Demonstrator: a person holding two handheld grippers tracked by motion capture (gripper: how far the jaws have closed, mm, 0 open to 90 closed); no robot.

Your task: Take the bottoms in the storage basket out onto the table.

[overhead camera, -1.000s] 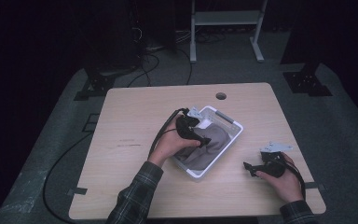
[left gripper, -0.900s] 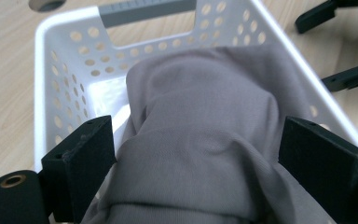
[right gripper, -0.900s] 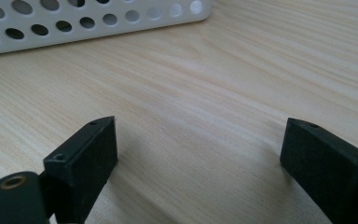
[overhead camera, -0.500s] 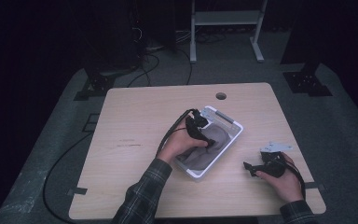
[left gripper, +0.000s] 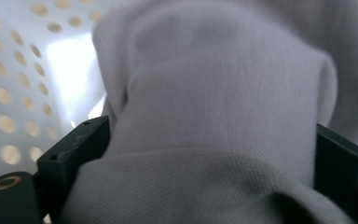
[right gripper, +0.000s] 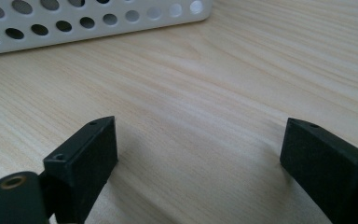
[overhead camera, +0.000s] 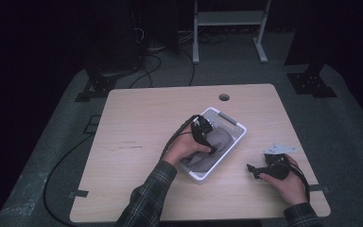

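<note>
A white perforated basket (overhead camera: 231, 124) sits right of the table's middle and holds a crumpled grey cloth (overhead camera: 221, 141). My left gripper (overhead camera: 207, 138) reaches down into the basket from its left side. In the left gripper view its jaws stand wide apart, and the grey cloth (left gripper: 223, 93) bulges between them against the basket wall (left gripper: 14, 84). My right gripper (overhead camera: 252, 169) rests low on the wood near the front right, pointing left toward the basket. In the right gripper view that gripper (right gripper: 200, 135) is open over bare wood, with the basket's side (right gripper: 74, 23) ahead.
The light wooden table (overhead camera: 142, 123) has a round cable hole (overhead camera: 224, 97) near its far edge. A black cable (overhead camera: 172, 139) trails from the left gripper. Grey carpet with cables and a white stand (overhead camera: 227, 28) lie beyond the table.
The left hand has shifted slightly right and lower, pushing its gripper into the cloth in the basket. The right hand and gripper have stayed put.
</note>
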